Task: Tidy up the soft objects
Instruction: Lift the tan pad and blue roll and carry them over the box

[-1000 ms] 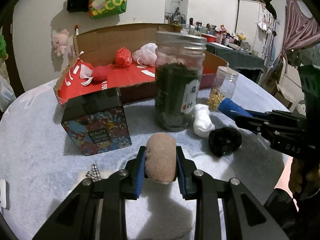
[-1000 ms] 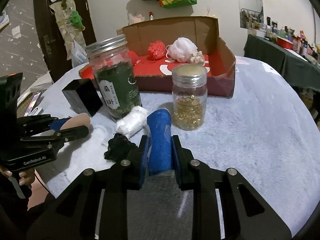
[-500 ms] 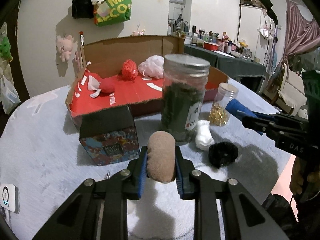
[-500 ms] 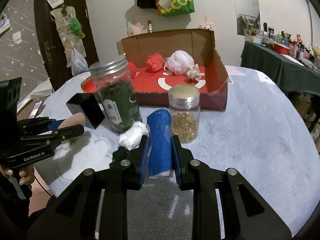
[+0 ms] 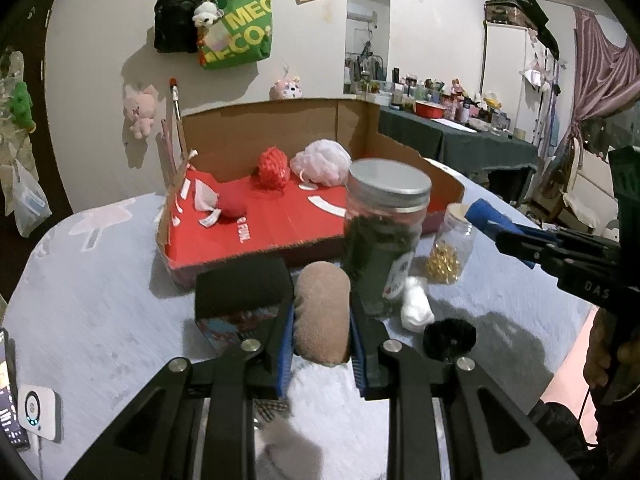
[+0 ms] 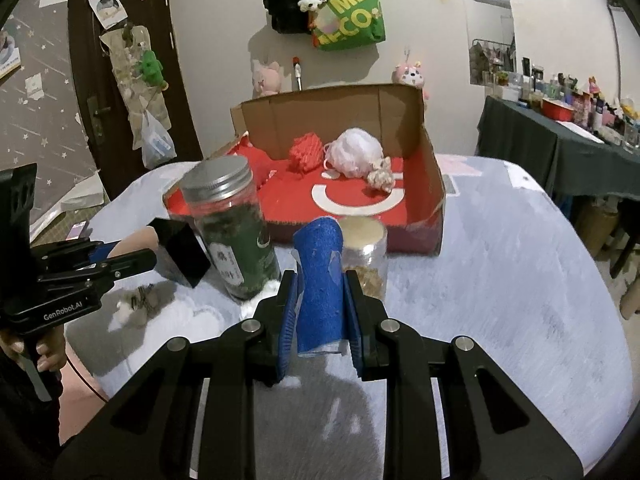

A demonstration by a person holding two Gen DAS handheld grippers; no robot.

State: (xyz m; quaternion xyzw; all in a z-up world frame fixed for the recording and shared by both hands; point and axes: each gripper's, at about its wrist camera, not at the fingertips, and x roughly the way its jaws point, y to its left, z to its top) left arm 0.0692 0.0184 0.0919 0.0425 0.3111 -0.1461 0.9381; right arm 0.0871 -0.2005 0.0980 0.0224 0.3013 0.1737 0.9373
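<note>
My left tongs (image 5: 322,322) clamp the tan pad (image 5: 321,312); my right tongs (image 6: 320,312) clamp what looks like blue sponge (image 6: 320,284), the cardboard box (image 6: 434,196) beyond.

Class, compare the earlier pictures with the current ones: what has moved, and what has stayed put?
Both claws have risen off the table. The left claw carries the tan plush roll, the right claw the blue foam roll. Neither grip changed. The tall green-filled glass jar and red-lined cardboard box stayed put.

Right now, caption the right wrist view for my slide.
Right gripper shut on a rolled blue sponge cloth, held above the grey table before the red-lined cardboard box.
</note>
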